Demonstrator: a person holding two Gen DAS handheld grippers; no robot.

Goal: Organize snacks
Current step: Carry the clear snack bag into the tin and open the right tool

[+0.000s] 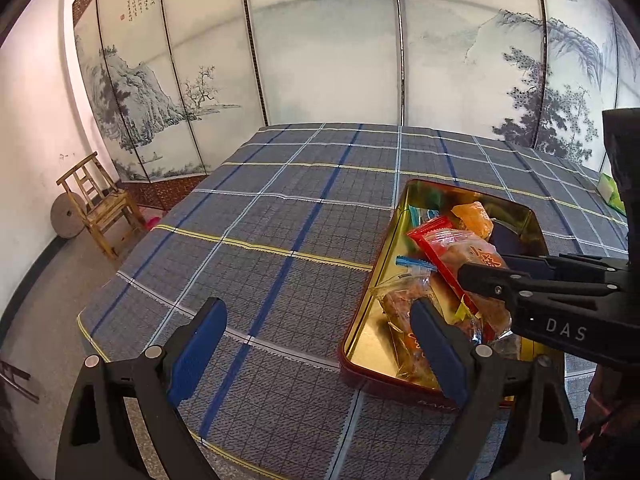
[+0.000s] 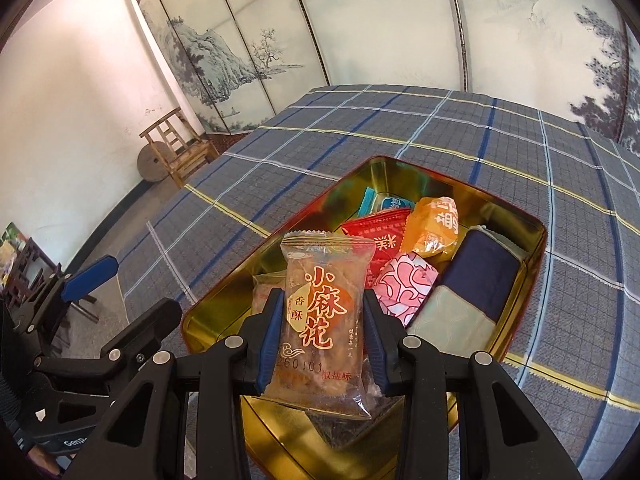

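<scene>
Clear snack packet [image 2: 320,320] upright above gold tin [image 2: 536,232].

left claw [image 1: 320,344] wide open over the checked bench [image 1: 280,216], right pad hanging just over the near-left corner of the gold tin [image 1: 364,344]. right claw [image 1: 476,276] comes in over the tin gripping a clear snack packet [image 1: 476,256]
</scene>
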